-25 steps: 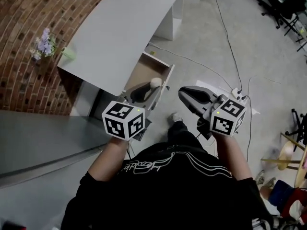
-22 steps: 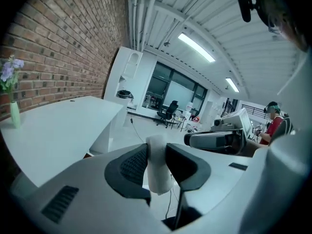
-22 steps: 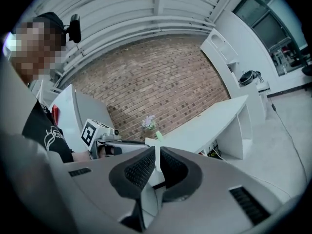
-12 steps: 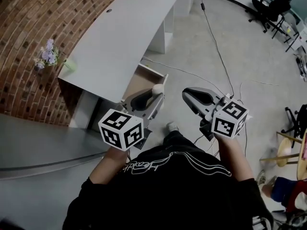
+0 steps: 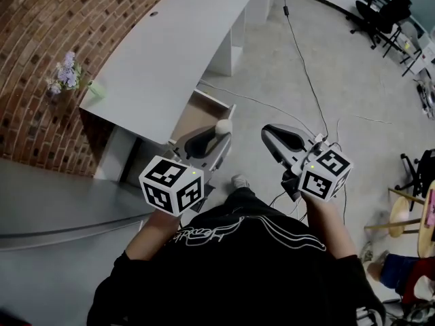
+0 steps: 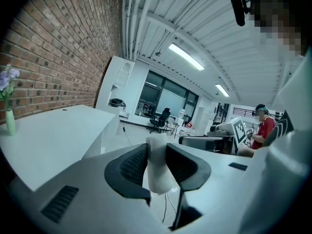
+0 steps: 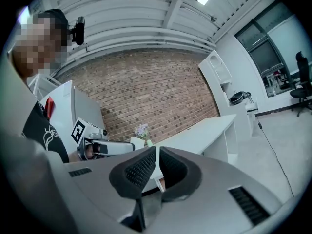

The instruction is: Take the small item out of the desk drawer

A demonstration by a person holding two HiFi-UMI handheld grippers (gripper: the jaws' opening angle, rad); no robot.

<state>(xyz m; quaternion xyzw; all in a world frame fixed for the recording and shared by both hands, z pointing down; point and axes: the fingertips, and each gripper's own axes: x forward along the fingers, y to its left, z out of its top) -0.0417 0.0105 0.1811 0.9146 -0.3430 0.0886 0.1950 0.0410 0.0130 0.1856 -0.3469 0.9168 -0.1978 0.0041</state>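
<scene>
A small white item (image 5: 223, 125) sits pinched between the pads of my left gripper (image 5: 219, 134), held in the air just in front of the open desk drawer (image 5: 196, 111). In the left gripper view the same white item (image 6: 158, 175) stands upright between the jaws of the left gripper (image 6: 157, 156), which are shut on it. My right gripper (image 5: 270, 133) hovers to the right at about the same height, over the floor. Its pads (image 7: 144, 168) are closed together with nothing between them. The drawer hangs under the white desk (image 5: 170, 53).
A green vase of purple flowers (image 5: 69, 75) stands at the desk's left corner by the brick wall (image 5: 41, 19). A black cable (image 5: 306, 66) runs across the grey floor. Office chairs (image 5: 380, 12) stand far right. A person in red (image 6: 263, 130) sits in the background.
The left gripper has kept its hold on the white item and drawn back slightly from the drawer front. The right gripper has stayed beside it, still closed.
</scene>
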